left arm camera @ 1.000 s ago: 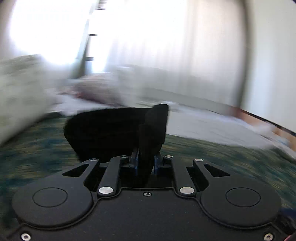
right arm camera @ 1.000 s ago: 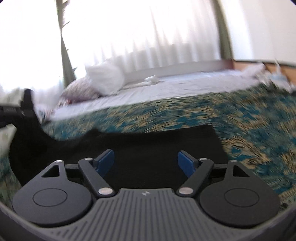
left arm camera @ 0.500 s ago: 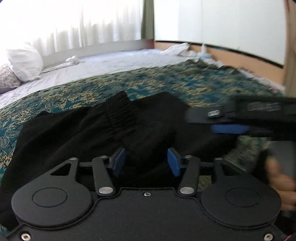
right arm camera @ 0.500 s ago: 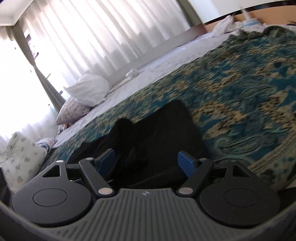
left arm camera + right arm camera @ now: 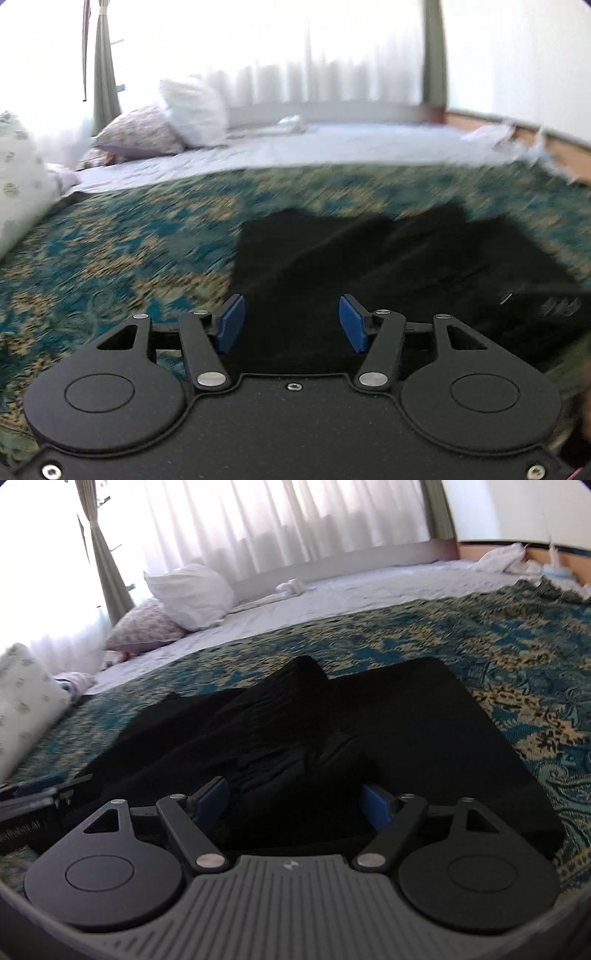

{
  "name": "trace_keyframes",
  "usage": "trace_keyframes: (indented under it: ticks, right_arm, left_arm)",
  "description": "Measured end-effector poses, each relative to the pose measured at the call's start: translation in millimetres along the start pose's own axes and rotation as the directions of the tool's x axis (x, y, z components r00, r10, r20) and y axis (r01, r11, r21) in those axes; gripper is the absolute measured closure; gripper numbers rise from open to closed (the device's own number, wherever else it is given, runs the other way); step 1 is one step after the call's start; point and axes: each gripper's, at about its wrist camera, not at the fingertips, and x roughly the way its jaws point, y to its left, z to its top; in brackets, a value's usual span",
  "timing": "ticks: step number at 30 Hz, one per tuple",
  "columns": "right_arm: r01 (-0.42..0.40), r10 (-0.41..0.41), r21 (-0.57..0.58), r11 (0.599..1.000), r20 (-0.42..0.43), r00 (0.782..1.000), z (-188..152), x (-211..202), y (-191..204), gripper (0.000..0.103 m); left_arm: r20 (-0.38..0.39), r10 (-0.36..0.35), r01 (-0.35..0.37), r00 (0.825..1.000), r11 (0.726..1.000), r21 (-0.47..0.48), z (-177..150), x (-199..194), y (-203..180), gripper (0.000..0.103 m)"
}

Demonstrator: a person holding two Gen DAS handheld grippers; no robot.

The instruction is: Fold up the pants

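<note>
Change since earlier: a second ago my left gripper (image 5: 291,323) was pinched shut on a raised flap of the black, soft-fabric pants (image 5: 388,731); since then it has let that flap go, and the cloth now lies dropped on the bed.
Left tool: its blue pads (image 5: 231,323) are spreading wider right now; black cloth shows in the gap beyond them, but neither pad presses on it, so I hold nothing.
Right tool: my right gripper (image 5: 295,805) has its jaws wide apart, low over the rumpled middle of the garment, with fabric between the pads and none of it clamped.
Pants: they lie in a rough heap on the teal-and-gold patterned bedspread (image 5: 517,657), one flat panel to the right in the right wrist view, and a gathered, ridged band bunched at the centre.
Surroundings: a white crumpled pillow (image 5: 192,594) and a floral pillow (image 5: 147,627) sit well away by the curtained window.
Step in hand: I judge one fold has just been laid and released, and both tools are coming back for a new hold.
Next move: I would need to pick out a clean edge or corner on each side, which the bunched cloth makes hard to find, then close on a single layer.
</note>
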Motion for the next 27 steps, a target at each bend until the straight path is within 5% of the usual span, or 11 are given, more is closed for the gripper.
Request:
trace_keyframes:
  ticks: [3, 10, 13, 16, 19, 23, 27]
  right_arm:
    - [0.018, -0.019, 0.007, 1.0, 0.02, 1.0, 0, 6, 5, 0.023]
    - [-0.001, 0.0, 0.151, 0.989, 0.005, 1.0, 18, 12, -6, 0.071]
    - [0.088, -0.099, 0.098, 0.991, 0.116, 0.988, 25, -10, -1, 0.074]
    - [0.255, -0.265, 0.072, 0.964, 0.25, 0.931, 18, -33, 0, 0.076]
    - [0.331, -0.342, 0.088, 0.94, 0.226, 0.912, 7, -31, -18, 0.076]
    - [0.317, -0.333, 0.116, 0.941, 0.171, 0.927, -7, -29, -46, 0.07]
    - [0.199, -0.234, 0.193, 0.961, 0.182, 0.955, -15, -33, -68, 0.067]
  left_arm:
    - [-0.038, 0.021, -0.021, 0.999, 1.0, 0.005, -12, 15, 3, 0.049]
    - [-0.026, -0.036, 0.035, 0.999, 0.999, -0.029, -2, 3, 8, 0.049]
    - [0.002, -0.072, 0.072, 0.997, 0.996, -0.048, 8, -5, 1, 0.049]
    - [-0.004, -0.178, 0.177, 0.984, 0.981, -0.084, 9, -10, -4, 0.048]
    - [-0.049, -0.205, 0.2, 0.977, 0.975, -0.092, -1, -2, -14, 0.048]
    - [-0.06, -0.164, 0.162, 0.985, 0.986, -0.032, -11, 1, -26, 0.048]
    - [-0.07, -0.16, 0.161, 0.985, 0.987, 0.005, -13, 0, -29, 0.048]
